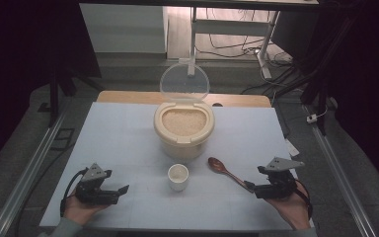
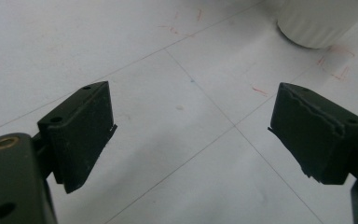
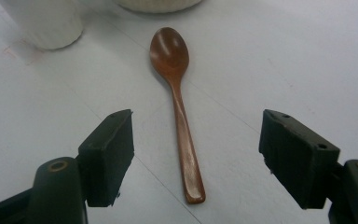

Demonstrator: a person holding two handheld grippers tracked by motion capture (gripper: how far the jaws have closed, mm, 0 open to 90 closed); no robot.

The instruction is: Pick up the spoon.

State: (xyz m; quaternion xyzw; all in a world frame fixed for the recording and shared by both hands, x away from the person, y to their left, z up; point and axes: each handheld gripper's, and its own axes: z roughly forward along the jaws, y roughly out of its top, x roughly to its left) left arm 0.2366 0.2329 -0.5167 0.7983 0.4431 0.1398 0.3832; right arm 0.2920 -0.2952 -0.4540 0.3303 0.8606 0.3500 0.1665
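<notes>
A cream rice container (image 1: 183, 129) full of rice stands mid-table with its clear lid (image 1: 184, 83) raised behind it. In front of it is a small white cup (image 1: 177, 177), also seen as the white cup (image 2: 319, 21) and the cup (image 3: 46, 21). A brown wooden spoon (image 1: 225, 172) lies to the cup's right. The spoon (image 3: 179, 107) lies flat between the jaws of my right gripper (image 3: 196, 156), which is open; its handle end points toward me. My right gripper (image 1: 250, 186) rests near the handle tip. My left gripper (image 1: 123, 190) sits at the front left, open and empty (image 2: 191, 140).
The white table (image 1: 123, 133) has faint grid lines and small red marks. Beyond the table's far edge are a wooden board (image 1: 128, 97), desk legs and cables on the floor. Metal rails (image 1: 34, 163) run along both sides.
</notes>
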